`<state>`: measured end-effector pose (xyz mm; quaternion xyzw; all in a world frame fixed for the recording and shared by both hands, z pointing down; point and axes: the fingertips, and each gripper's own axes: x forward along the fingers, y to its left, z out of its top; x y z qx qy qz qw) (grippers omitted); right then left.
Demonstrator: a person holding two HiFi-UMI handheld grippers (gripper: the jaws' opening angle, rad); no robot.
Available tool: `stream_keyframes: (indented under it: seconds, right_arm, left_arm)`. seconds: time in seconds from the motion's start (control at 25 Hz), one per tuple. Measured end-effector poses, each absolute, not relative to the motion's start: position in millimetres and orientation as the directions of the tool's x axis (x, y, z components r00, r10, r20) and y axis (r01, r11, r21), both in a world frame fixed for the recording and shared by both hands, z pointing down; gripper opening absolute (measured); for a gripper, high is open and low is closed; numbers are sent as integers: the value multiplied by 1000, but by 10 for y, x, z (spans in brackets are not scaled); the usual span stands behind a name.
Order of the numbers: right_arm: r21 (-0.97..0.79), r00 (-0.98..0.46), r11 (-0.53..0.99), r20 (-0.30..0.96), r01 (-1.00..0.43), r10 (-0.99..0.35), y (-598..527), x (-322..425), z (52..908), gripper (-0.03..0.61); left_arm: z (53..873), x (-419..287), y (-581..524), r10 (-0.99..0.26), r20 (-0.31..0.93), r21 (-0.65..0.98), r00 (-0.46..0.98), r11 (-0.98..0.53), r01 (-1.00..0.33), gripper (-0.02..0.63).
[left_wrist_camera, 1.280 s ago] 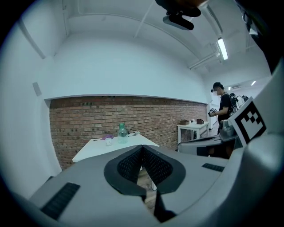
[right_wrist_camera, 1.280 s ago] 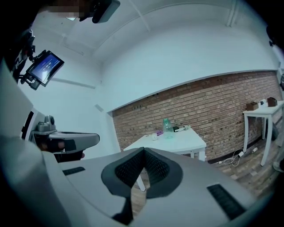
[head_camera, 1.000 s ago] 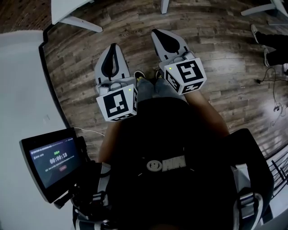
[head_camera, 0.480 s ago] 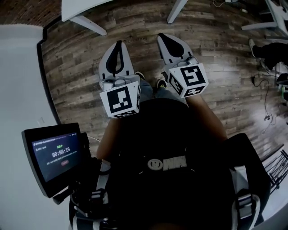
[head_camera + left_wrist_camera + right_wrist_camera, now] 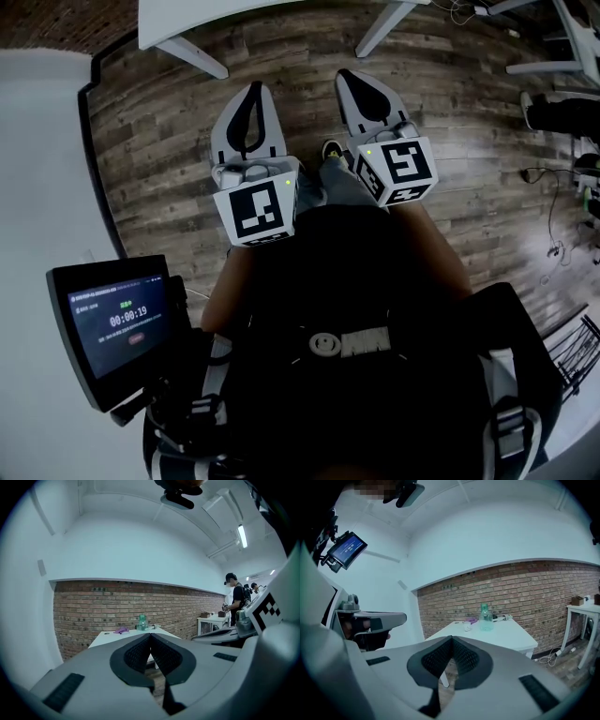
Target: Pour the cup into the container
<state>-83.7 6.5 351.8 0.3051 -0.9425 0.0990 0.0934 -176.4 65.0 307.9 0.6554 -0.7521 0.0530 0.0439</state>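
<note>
A white table stands ahead by a brick wall. On it are a clear green bottle, a small white cup to its left and a purple cloth behind. The left gripper view shows the bottle and the cloth far off. My left gripper and right gripper are held side by side over the wooden floor, short of the table's edge. Both are shut with nothing in them; the jaw tips meet in each gripper view.
A white wall runs along the left. A small screen hangs at my left side. A second white table with boxes stands to the right, with a person beside it. Cables lie on the floor at the right.
Both grippers and I have moved forward over the floor; the white table has come further into the top of the head view. Both stay shut.
</note>
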Motion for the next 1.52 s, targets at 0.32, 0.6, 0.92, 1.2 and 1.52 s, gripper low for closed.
stream_keyframes:
  seconds: [0.32, 0.6, 0.92, 1.2, 1.52]
  right_arm:
    - [-176, -806, 789, 203, -589, -556, -828, -582, 3552, -5]
    - [-174, -811, 793, 175, -583, -558, -1052, -560, 3517, -5]
    - [-159, -827, 813, 163, -560, -538, -1075, -662, 3515, -5]
    - [-131, -820, 812, 176, -568, -545, -1324, -1140, 3528, -5]
    - [-78, -810, 816, 204, -573, -550, -1683, -2249, 3408, -5]
  left_arm:
    - [3094, -1436, -293, -977, 174, -73, -125, 114, -991, 3]
    - [3077, -1375, -479, -975, 179, -85, -132, 119, -989, 3]
    - [3090, -1471, -420, -970, 167, -90, -174, 161, -983, 3]
    - [3096, -2004, -623, -971, 155, -60, -182, 175, -983, 3]
    - [3044, -3192, -920, -974, 131, -12, -186, 186, -982, 3]
